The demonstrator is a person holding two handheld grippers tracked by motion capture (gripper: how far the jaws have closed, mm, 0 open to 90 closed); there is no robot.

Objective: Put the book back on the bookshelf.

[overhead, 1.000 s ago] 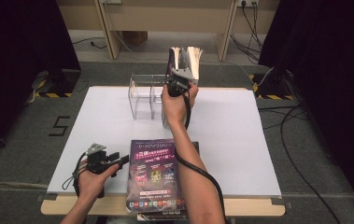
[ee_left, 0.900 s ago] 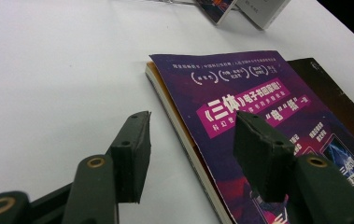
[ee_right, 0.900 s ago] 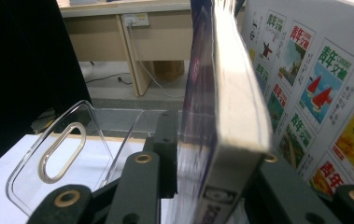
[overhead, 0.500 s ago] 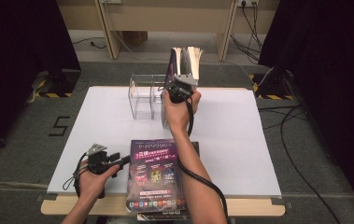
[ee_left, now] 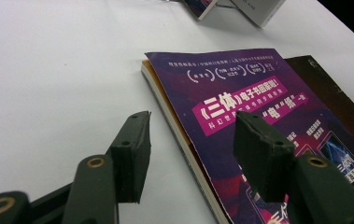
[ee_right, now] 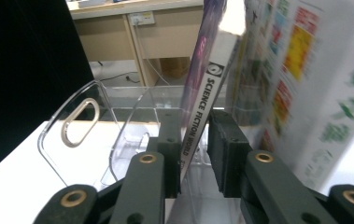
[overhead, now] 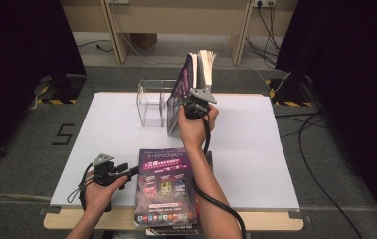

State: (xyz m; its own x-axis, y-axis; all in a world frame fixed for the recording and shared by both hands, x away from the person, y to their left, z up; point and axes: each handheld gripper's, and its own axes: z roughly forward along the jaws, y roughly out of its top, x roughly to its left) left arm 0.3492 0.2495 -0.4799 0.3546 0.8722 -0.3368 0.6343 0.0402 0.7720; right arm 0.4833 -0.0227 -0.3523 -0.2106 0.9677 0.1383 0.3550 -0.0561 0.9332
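Note:
A purple magazine [overhead: 186,74] stands on edge beside a clear acrylic rack [overhead: 151,102], its spine [ee_right: 202,93] reading "SCIENCE FICTION WORLD". My right gripper [overhead: 188,99] [ee_right: 194,140] is shut on that spine; its jaws have just been closing with the magazine slanting between them. A white book [overhead: 207,64] [ee_right: 315,84] leans against the magazine's right side. At the table's front a second purple magazine [overhead: 166,186] [ee_left: 258,98] lies flat. My left gripper [overhead: 135,172] [ee_left: 191,135] stands open over its left edge, one jaw above the cover and one above the table.
The rack [ee_right: 79,126] has curved clear dividers with oval cut-outs. A dark brown book [ee_left: 333,93] lies under the flat magazine. The white table [overhead: 255,144] has bare surface to the right and left. Cables and dark curtains surround the table on the floor.
My right hand has shifted a little nearer and to the right with the upright magazine. The left hand and the flat magazine have stayed put.

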